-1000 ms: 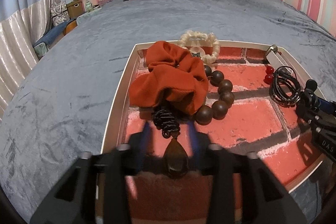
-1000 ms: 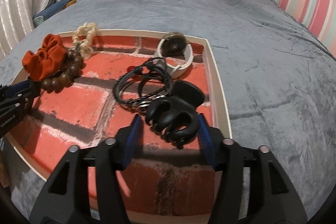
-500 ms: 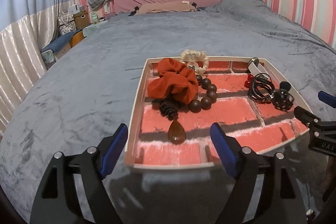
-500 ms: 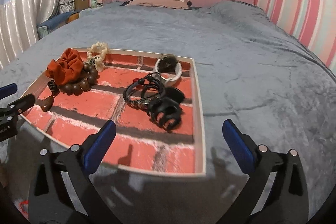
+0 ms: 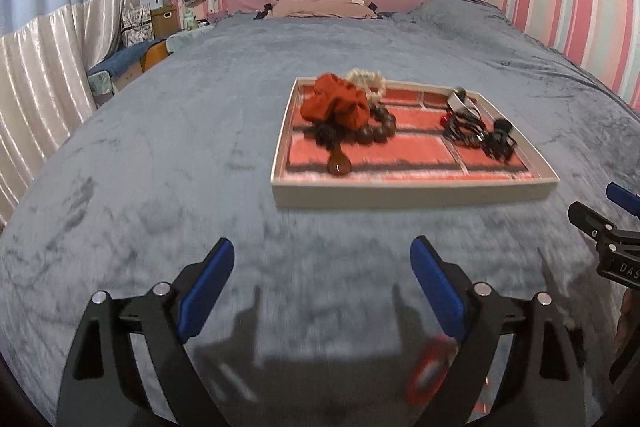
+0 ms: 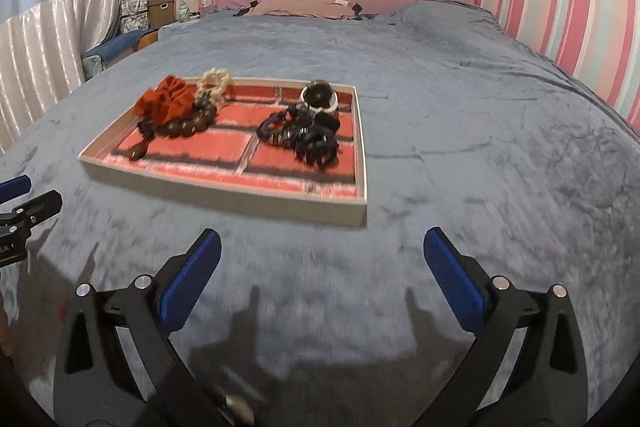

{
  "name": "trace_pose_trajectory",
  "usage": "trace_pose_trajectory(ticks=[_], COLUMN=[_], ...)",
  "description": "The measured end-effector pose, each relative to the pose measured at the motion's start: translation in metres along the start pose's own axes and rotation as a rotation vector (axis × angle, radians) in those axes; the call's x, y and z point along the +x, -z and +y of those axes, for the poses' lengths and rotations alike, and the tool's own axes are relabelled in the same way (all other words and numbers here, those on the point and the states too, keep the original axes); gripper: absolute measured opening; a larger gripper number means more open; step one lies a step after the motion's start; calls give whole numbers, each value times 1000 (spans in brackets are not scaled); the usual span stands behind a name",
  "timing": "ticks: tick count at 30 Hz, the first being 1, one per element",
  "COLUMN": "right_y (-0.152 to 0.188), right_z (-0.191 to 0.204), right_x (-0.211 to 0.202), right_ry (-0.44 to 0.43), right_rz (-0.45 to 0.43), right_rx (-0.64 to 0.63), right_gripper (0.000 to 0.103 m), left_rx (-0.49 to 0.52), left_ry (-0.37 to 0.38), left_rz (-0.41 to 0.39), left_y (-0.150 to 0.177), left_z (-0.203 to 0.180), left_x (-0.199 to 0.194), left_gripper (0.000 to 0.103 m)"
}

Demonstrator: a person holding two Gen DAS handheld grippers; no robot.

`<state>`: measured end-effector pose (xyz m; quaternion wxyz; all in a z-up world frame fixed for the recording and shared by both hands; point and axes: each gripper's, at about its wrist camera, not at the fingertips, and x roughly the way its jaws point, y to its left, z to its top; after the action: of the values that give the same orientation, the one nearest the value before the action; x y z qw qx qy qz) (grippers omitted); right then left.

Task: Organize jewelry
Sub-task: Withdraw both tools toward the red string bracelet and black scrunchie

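While everything lies loose in the shallow brick-printed tray (image 5: 412, 193) on the grey velvet bedspread (image 5: 168, 147), each piece would handle differently. At the tray's far left corner the orange scrunchie (image 5: 336, 105) is soft and light; any pinch of its folds should hold. Touching it, toward the tray's middle, the wooden bead bracelet (image 5: 378, 131) is hard and rounded, likely to roll between pads, so a grip across the string between beads seems safer. Its amber teardrop pendant (image 5: 338, 165), nearest the tray's front edge, looks smooth and slippery. Beyond the scrunchie sits a cream scrunchie (image 5: 366, 79). Toward the tray's right side, black hair ties (image 6: 282, 129) tangle against a rigid black claw clip (image 6: 318, 147), behind them a white-strapped watch (image 6: 319, 95). Left gripper (image 5: 322, 291) and right gripper (image 6: 322, 279) both hover in front of the tray, jaws spread wide, empty.
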<state>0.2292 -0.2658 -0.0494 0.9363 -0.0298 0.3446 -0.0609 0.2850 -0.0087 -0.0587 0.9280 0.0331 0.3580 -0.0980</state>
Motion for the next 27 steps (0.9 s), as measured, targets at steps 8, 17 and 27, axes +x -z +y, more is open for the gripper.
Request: trace_pose_trajectory(ticks=[8, 17, 27], right_y=[40, 69, 84], right_z=[-3, 9, 11], right_x=[-33, -45, -48], right_ry=[-25, -26, -33], right_rz=[27, 43, 45], right_rx=[49, 11, 16], right_gripper=[99, 99, 99], left_rx=[12, 8, 22], left_ry=[-1, 16, 14], left_rz=[8, 36, 54], left_y=[37, 52, 57], left_z=[-8, -19, -27], left_x=[-24, -25, -16], left_gripper=[88, 88, 88])
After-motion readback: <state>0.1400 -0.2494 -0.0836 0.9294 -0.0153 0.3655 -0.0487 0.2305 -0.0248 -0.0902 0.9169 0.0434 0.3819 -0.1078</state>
